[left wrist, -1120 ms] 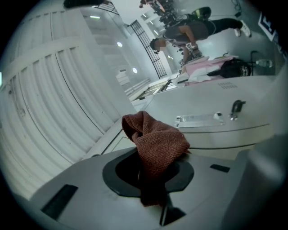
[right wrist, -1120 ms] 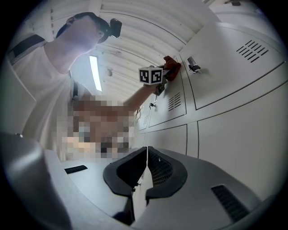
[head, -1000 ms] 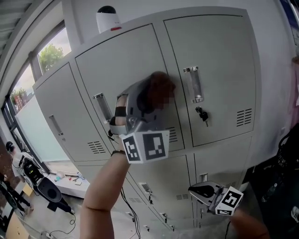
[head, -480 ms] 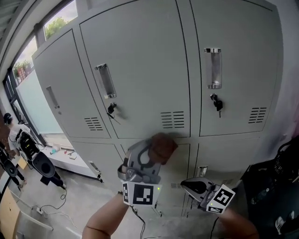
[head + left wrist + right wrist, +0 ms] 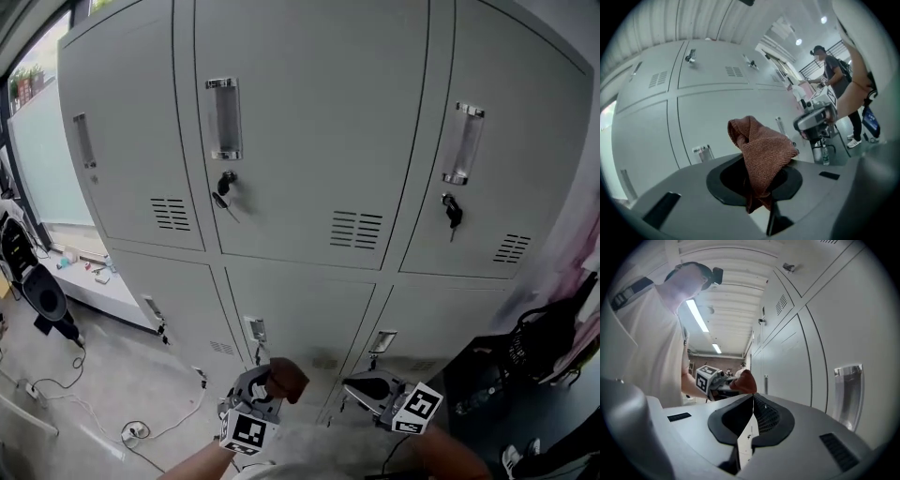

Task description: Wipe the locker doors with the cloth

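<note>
Grey locker doors (image 5: 309,141) fill the head view in two rows. My left gripper (image 5: 270,382) is low in front of a bottom-row door (image 5: 300,314), shut on a crumpled red-brown cloth (image 5: 286,377). In the left gripper view the cloth (image 5: 761,152) rises in a bunch from between the jaws of the left gripper (image 5: 757,180), a little off the door. My right gripper (image 5: 351,384) hangs just to the right, apart from the lockers. In its own view the right gripper (image 5: 752,397) is shut with nothing in it, and the cloth (image 5: 744,382) shows beyond.
Keys hang in two upper locks (image 5: 223,187) (image 5: 452,211) below metal handles (image 5: 223,117). Cables and a black machine (image 5: 37,300) lie on the floor at left. Dark bags (image 5: 544,342) sit at right. A person (image 5: 832,70) stands in the background.
My left gripper has come down with the cloth from the upper middle door to the bottom row. The head view has tilted down and back. The right gripper stayed low.
</note>
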Available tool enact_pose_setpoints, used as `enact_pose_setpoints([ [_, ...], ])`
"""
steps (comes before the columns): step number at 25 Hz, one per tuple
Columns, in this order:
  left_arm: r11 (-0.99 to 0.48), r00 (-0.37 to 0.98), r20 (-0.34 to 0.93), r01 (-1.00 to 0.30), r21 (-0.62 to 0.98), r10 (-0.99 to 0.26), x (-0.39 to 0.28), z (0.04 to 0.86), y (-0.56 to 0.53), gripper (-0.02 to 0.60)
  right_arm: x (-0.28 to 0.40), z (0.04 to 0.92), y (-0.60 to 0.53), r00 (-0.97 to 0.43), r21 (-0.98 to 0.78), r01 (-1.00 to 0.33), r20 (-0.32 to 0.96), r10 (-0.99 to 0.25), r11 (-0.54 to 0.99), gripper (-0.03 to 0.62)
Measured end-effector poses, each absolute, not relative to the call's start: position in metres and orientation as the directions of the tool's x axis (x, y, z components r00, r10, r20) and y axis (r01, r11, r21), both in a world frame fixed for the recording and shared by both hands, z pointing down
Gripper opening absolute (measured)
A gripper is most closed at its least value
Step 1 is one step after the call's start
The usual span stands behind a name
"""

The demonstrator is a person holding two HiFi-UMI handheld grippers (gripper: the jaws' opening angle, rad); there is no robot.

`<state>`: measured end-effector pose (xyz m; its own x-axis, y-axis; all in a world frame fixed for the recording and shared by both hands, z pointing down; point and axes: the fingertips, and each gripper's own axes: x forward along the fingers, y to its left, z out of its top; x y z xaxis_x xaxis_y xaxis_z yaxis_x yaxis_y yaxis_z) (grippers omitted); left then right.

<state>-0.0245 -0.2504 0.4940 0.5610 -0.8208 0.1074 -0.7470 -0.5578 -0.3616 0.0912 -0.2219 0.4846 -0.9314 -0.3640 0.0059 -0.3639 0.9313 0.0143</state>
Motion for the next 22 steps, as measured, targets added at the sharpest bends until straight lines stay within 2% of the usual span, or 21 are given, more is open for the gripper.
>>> enact_pose_setpoints([
  [3,-0.606,0.584,0.166,-0.744,-0.283,-0.795,-0.029,0.541,-0.238,0.067,0.099,0.496,-0.213,-0.936,-0.031,-0.351,-0.001,-0.351,0.936,0.017],
  [9,-0.674,0.649,0.213,-0.735,-0.074,-0.730,-0.033,0.576,-0.229,0.067,0.130,0.527,-0.217,-0.871,-0.146,-0.481,-0.031,-0.490,0.864,0.017],
  [22,-0.751,0.734,0.168,-0.657,-0.067,-0.658,-0.003,0.570,-0.227,0.067,0.160,0.520,-0.200,-0.785,-0.110,-0.611,-0.043,-0.618,0.784,0.017],
])
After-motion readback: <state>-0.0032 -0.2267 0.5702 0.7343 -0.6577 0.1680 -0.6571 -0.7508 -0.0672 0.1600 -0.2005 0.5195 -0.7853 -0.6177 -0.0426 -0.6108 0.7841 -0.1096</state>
